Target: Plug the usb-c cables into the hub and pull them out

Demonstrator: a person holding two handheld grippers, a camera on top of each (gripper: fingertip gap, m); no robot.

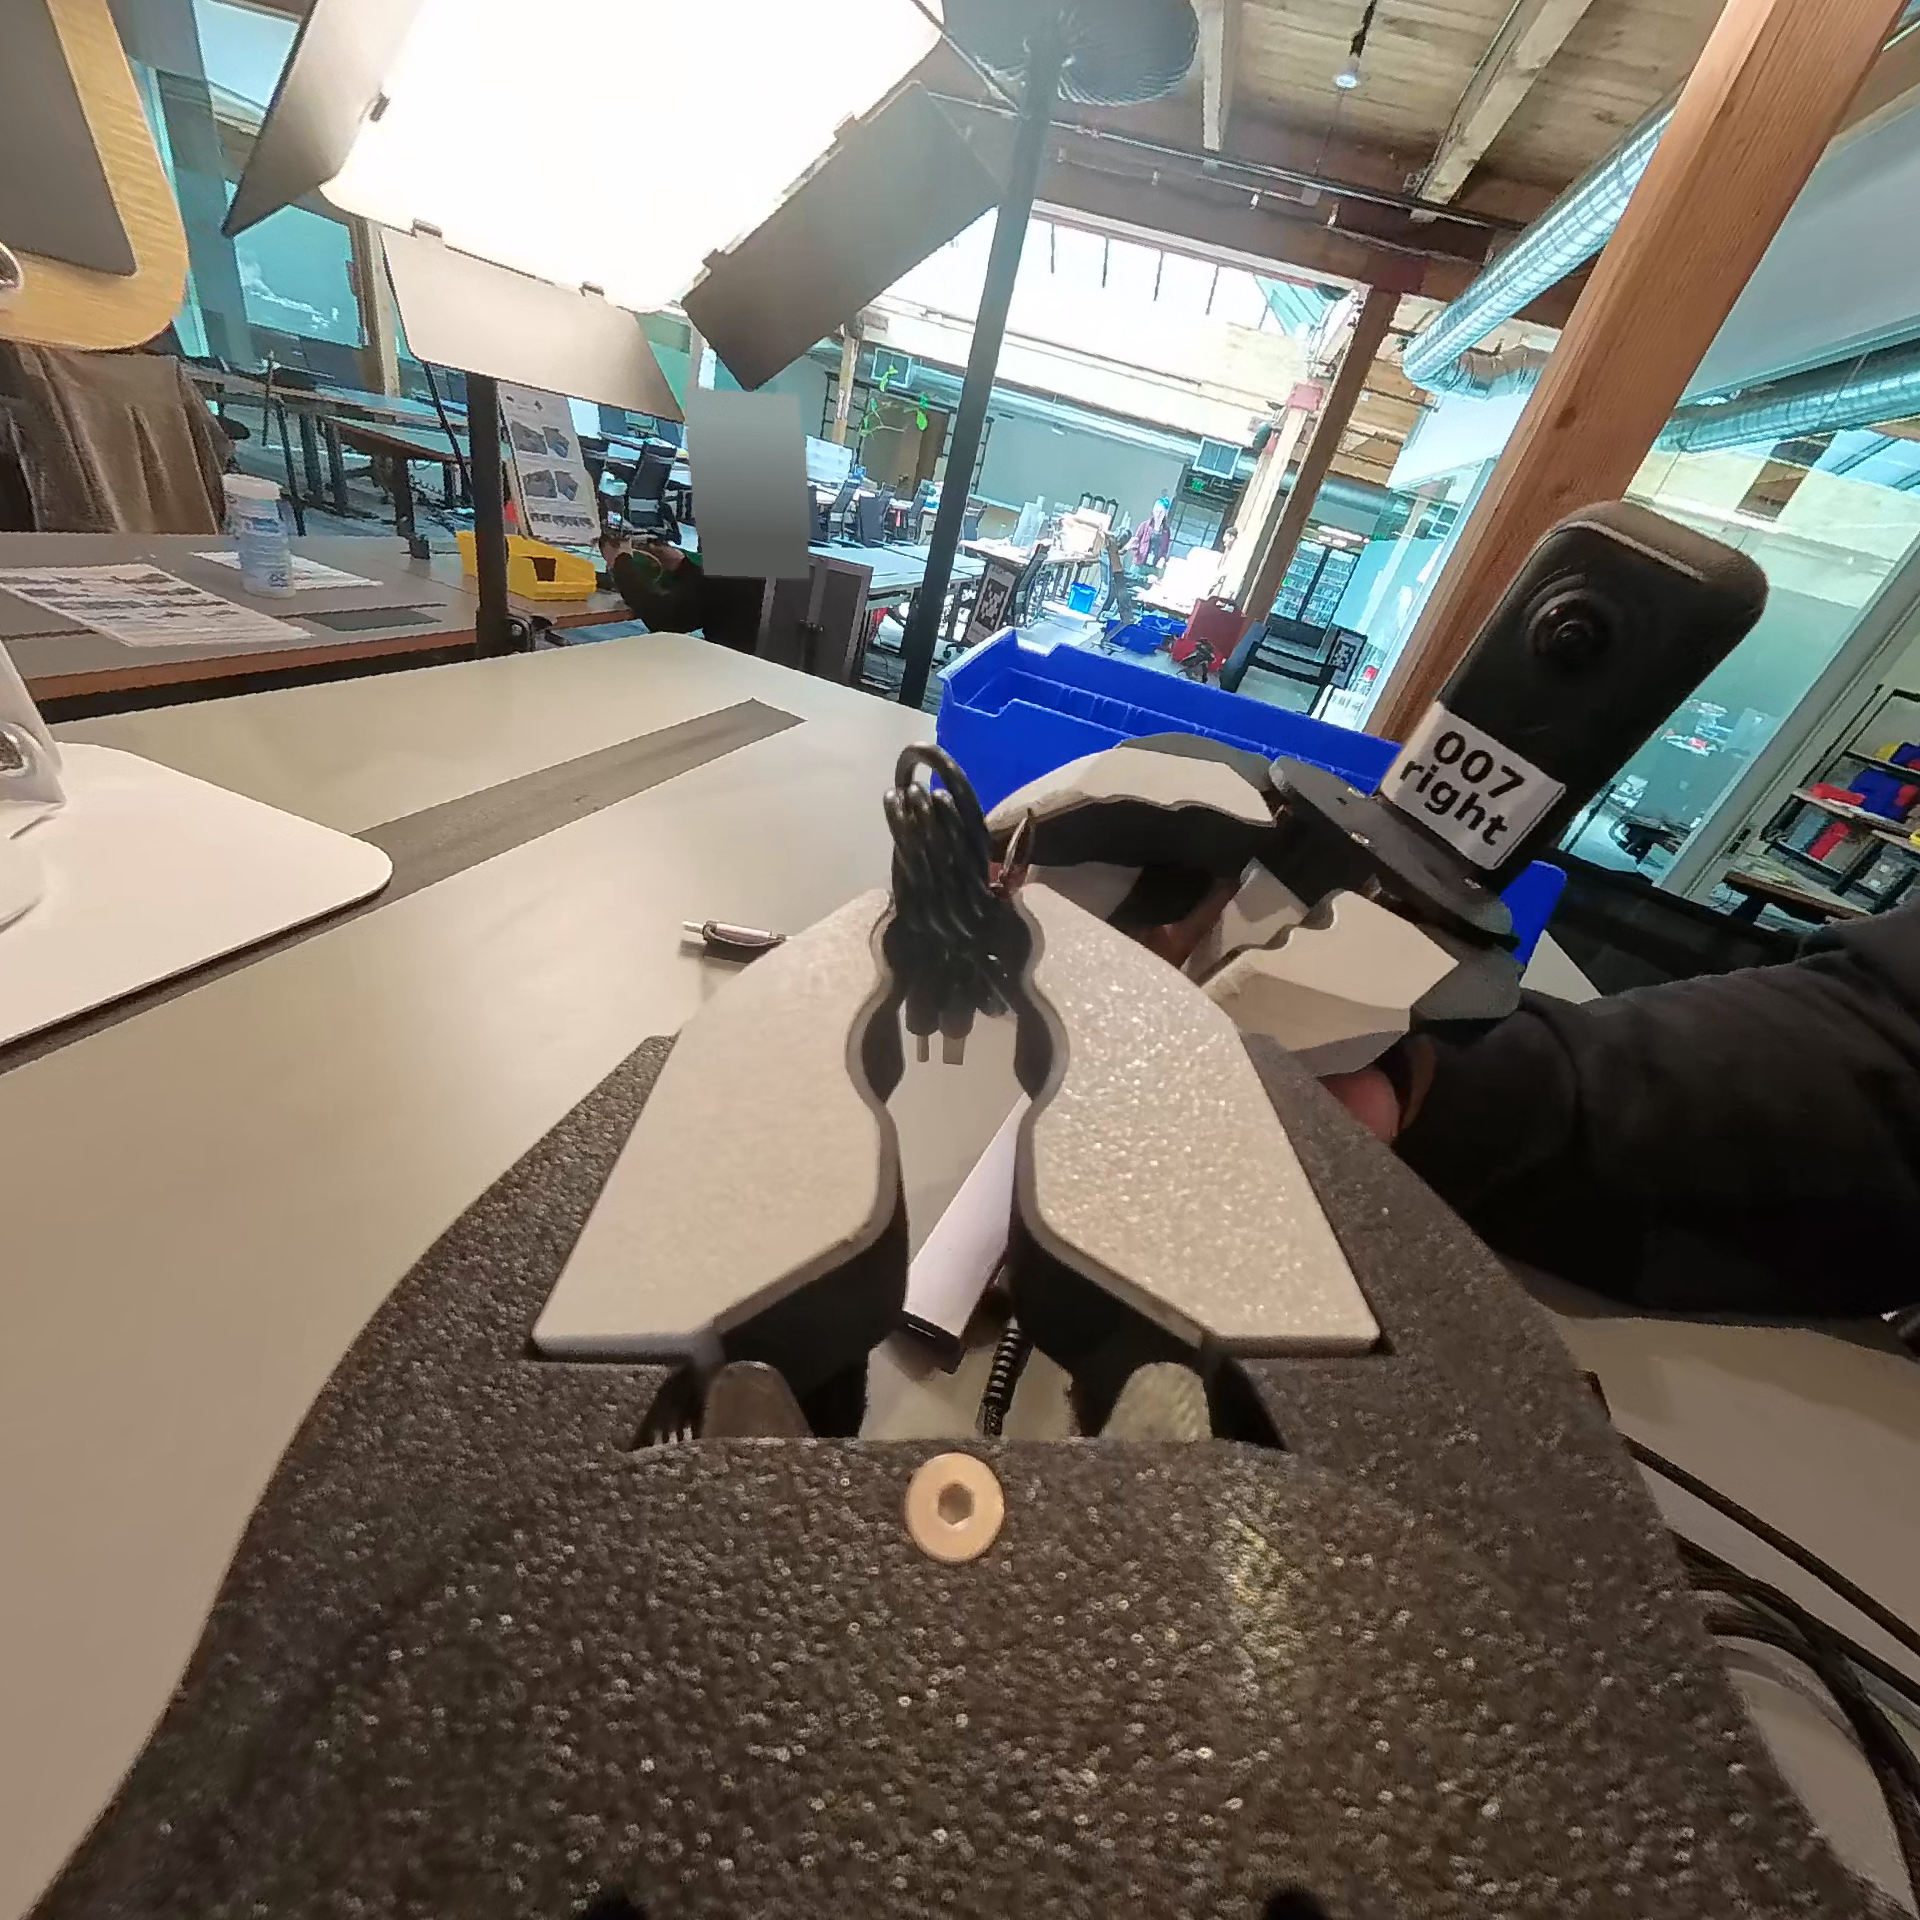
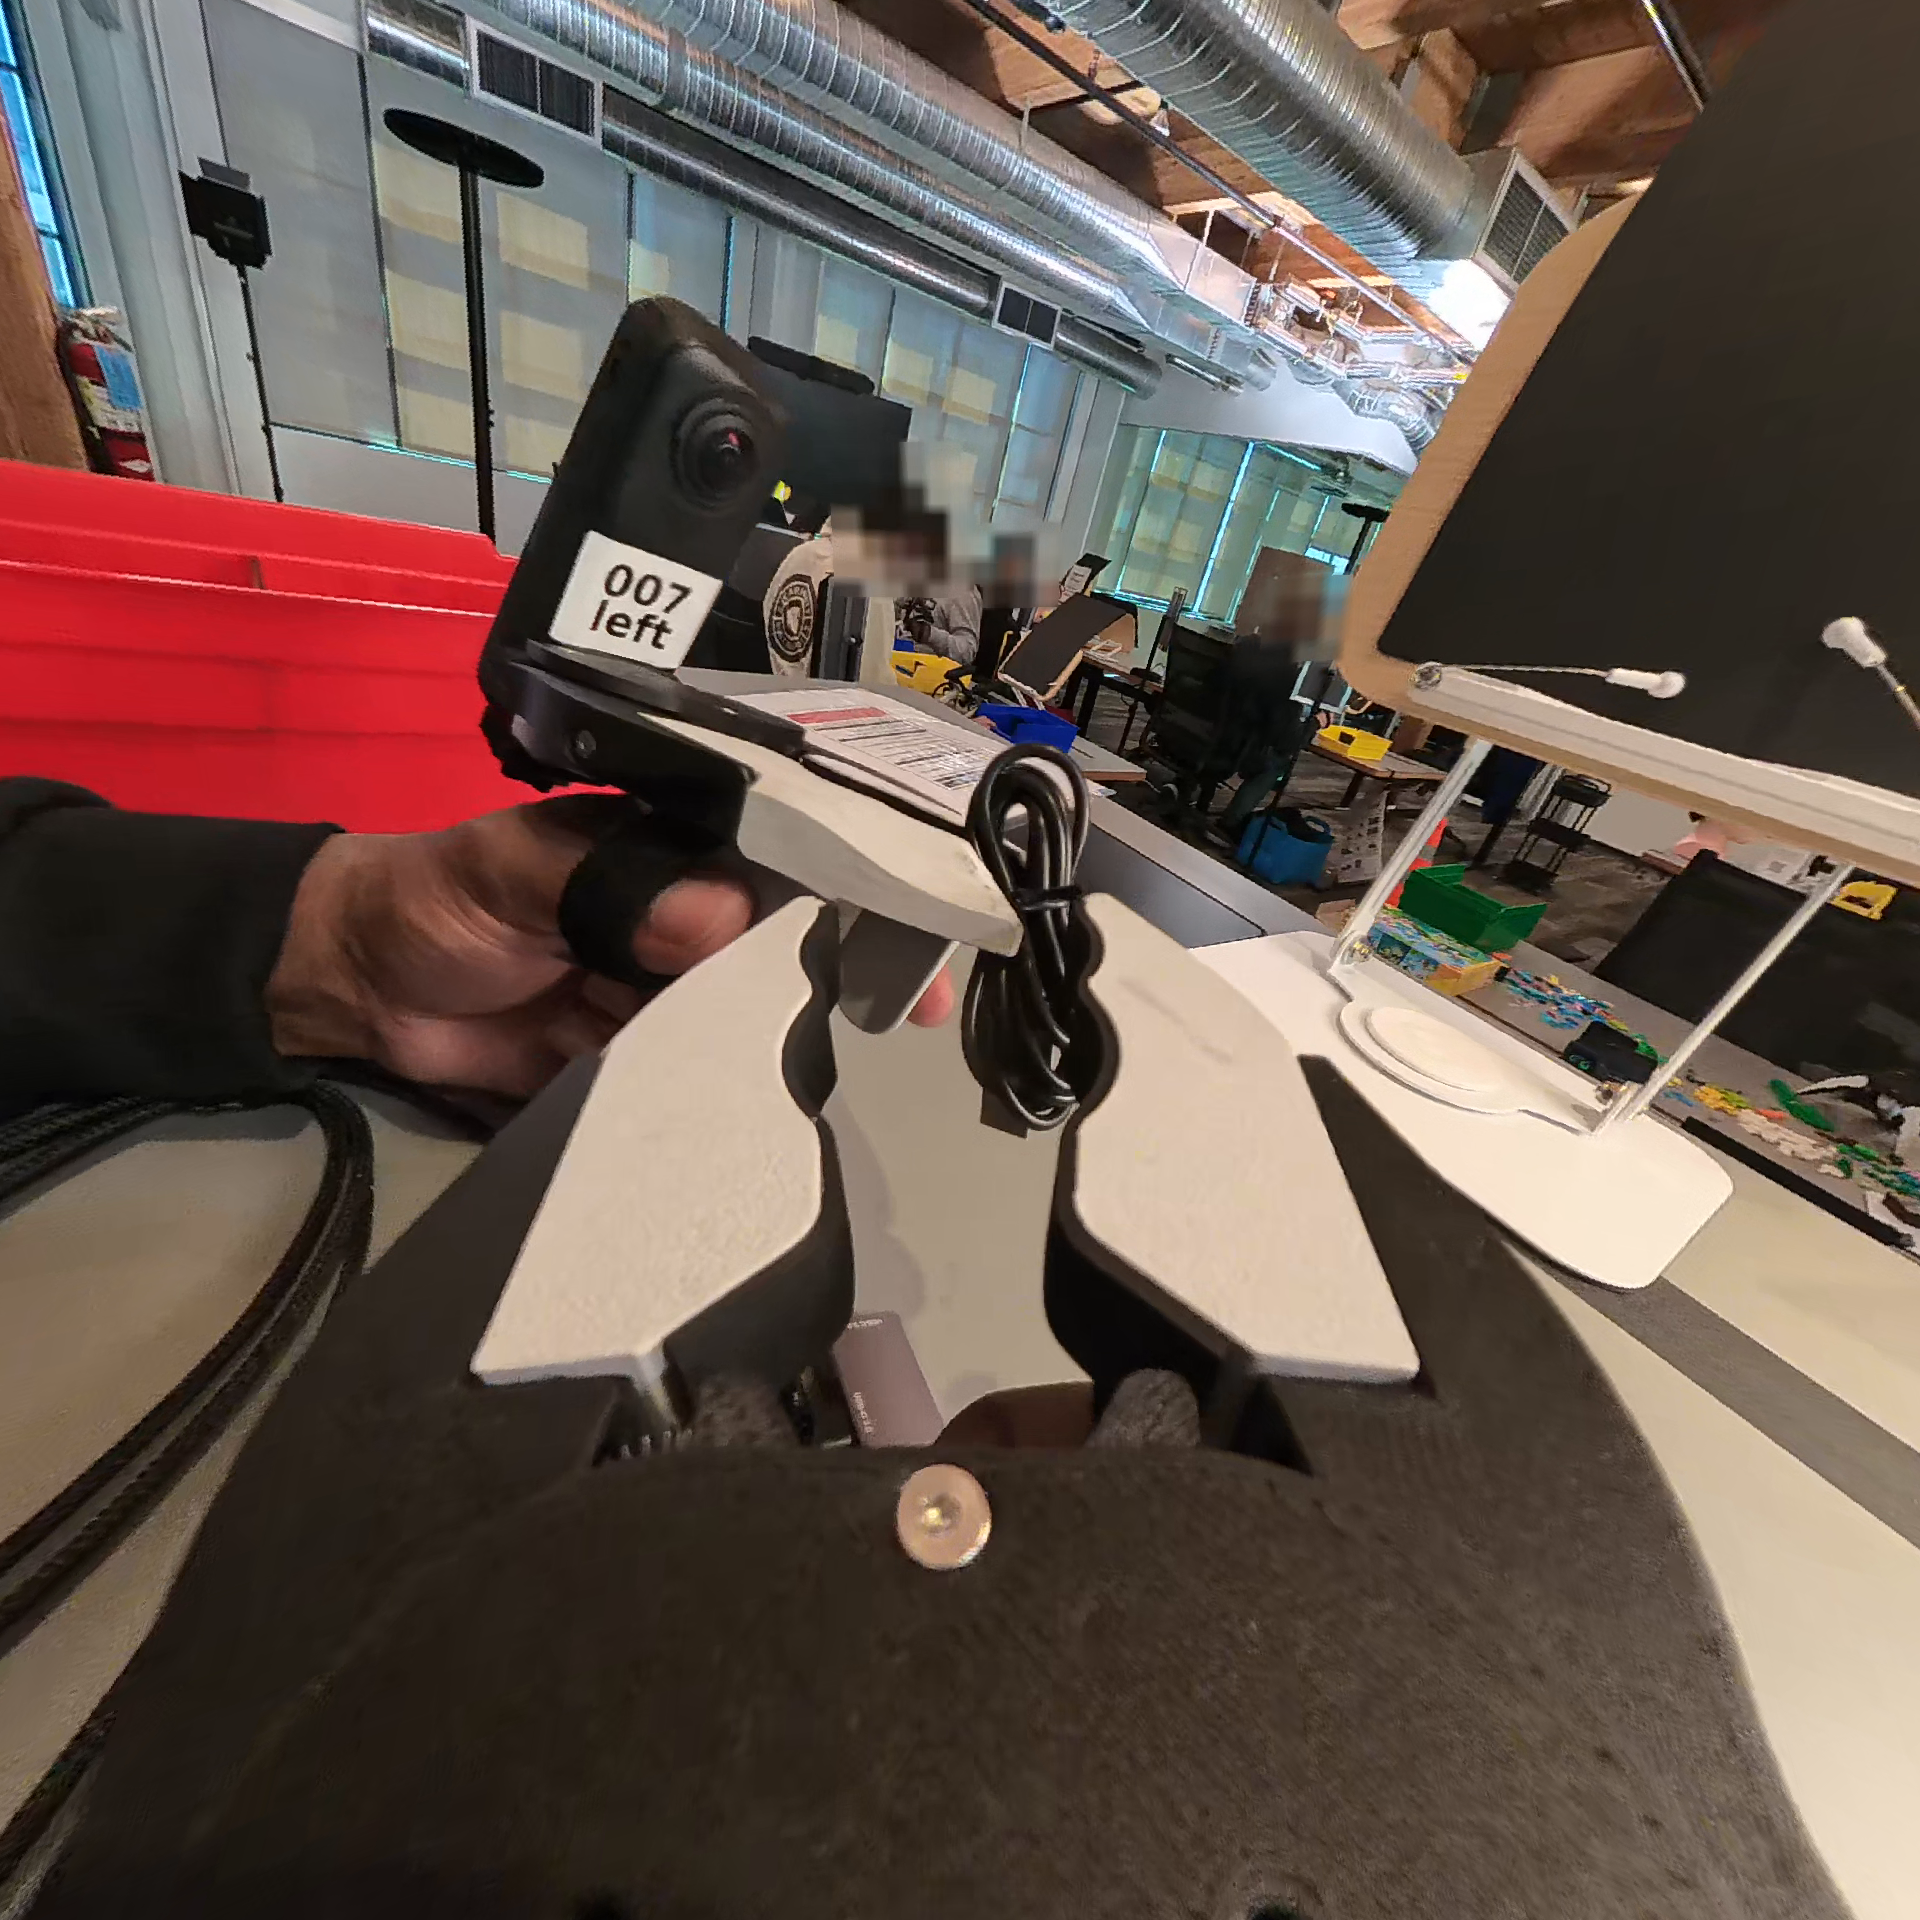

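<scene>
Cable bundle: a black usb-c cable bundle [image 1: 935, 831], coiled and bound by a twist tie, is held in the air above the grey table [image 1: 312, 1143]. Its two plugs hang down together, both free.
Left gripper: the left gripper [image 1: 956, 914] is clamped on the bundle at its tips, with the coil's loop sticking up past the fingers.
Right gripper: the right gripper [image 2: 956, 914] straddles the bundle from the opposite side. Its jaws stand apart, the coil lies close to one finger, and it does not pinch the coil.
Hub: a slim grey slab [image 2: 883, 1382], probably the hub, lies flat on the table below the bundle and towards the right gripper's base. The left wrist view shows a pale slab [image 1: 961, 1216] under the bundle; I cannot tell whether it is the same piece.
Loose connector: a small plug-like piece [image 1: 732, 935] lies on the table, left of the bundle and apart from it.
Surroundings: a blue bin [image 1: 1143, 717] stands behind the bundle and a white stand base [image 1: 156, 883] sits far to its left.
Progress: early, by my reading. No plug sits in any port and the cable is tied up.
Left to do: free a plug end, line it up with a port, push it in and pull it out, and repeat for any other cable.
</scene>
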